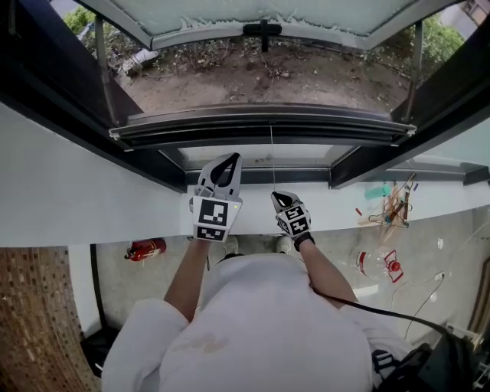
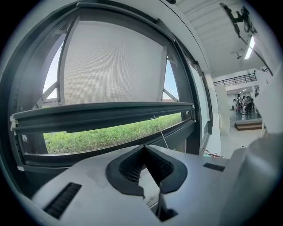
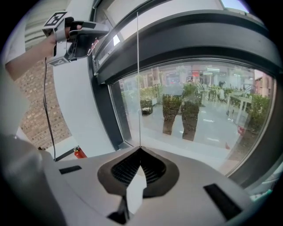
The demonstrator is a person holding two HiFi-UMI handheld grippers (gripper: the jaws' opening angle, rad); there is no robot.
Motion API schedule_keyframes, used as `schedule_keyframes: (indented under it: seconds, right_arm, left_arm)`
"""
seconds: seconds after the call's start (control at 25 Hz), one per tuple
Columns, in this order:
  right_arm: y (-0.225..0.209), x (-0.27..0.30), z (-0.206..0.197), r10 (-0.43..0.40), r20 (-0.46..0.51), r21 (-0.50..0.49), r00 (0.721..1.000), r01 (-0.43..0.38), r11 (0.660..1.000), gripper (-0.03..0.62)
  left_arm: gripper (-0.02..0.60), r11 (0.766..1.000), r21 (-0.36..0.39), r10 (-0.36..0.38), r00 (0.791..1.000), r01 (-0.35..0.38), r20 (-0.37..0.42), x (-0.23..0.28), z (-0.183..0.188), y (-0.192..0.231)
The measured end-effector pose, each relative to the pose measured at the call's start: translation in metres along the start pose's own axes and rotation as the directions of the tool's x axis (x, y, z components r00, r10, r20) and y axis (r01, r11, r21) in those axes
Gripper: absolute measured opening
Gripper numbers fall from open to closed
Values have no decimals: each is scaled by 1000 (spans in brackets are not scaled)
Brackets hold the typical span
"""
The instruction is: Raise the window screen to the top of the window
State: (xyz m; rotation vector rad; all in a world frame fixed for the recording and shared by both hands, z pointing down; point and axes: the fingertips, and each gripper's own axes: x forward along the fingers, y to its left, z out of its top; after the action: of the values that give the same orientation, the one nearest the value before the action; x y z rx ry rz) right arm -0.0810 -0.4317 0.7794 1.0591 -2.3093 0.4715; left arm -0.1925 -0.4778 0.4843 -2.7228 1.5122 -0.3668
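Note:
The window screen [image 2: 110, 62] is a grey mesh whose dark bottom bar [image 2: 101, 115] lies low across the open window; in the head view that bar [image 1: 260, 126] spans the frame. A thin pull cord [image 3: 137, 79] hangs from the bar, also visible as the cord [image 1: 271, 157] in the head view. My right gripper [image 3: 140, 148] is shut on the cord's lower end, and the head view shows this right gripper [image 1: 276, 197] just below the sill edge. Left of the cord, my left gripper [image 1: 233, 158] points at the window frame, shut with nothing in it.
An outward-tilted glass sash [image 1: 260, 17] with a black handle [image 1: 262, 32] sits beyond the bar. A white sill [image 1: 92, 207] runs across. On the floor lie a red fire extinguisher [image 1: 145, 249], a tangle of small items [image 1: 390, 205] and a black cable [image 1: 367, 308].

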Motion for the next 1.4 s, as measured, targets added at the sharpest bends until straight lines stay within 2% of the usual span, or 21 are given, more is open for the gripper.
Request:
schedule_keyframes:
  seconds: [0.12, 0.24, 0.48, 0.72, 0.96, 1.24, 1.4]
  right_arm:
    - [3, 0, 12, 3, 30, -24, 1000, -2, 1000, 3]
    - [4, -3, 40, 4, 103, -26, 995, -1, 1000, 3]
    - [6, -12, 92, -6, 207, -116, 978, 30, 993, 3]
    - [14, -32, 126, 24, 318, -88, 948, 4, 996, 3]
    - [18, -48, 140, 34, 383, -40, 923, -20, 999, 3]
    - [19, -76, 184, 29, 485, -51, 874, -5, 999, 3]
    - [22, -87, 200, 32, 516, -61, 856, -1, 998, 3]
  left_arm:
    - [2, 1000, -14, -6, 1000, 6, -7, 0, -4, -1]
    - [2, 1000, -25, -12, 1000, 12, -14, 2, -8, -2]
    - [2, 999, -46, -21, 1000, 20, -19, 5, -13, -4]
    - [2, 987, -157, -42, 999, 41, -3, 8, -15, -3]
    - [2, 984, -174, -43, 999, 40, -13, 7, -22, -5]
    - [2, 981, -186, -52, 998, 47, -18, 9, -25, -9]
    - [2, 980, -190, -58, 998, 54, -14, 10, -25, -12]
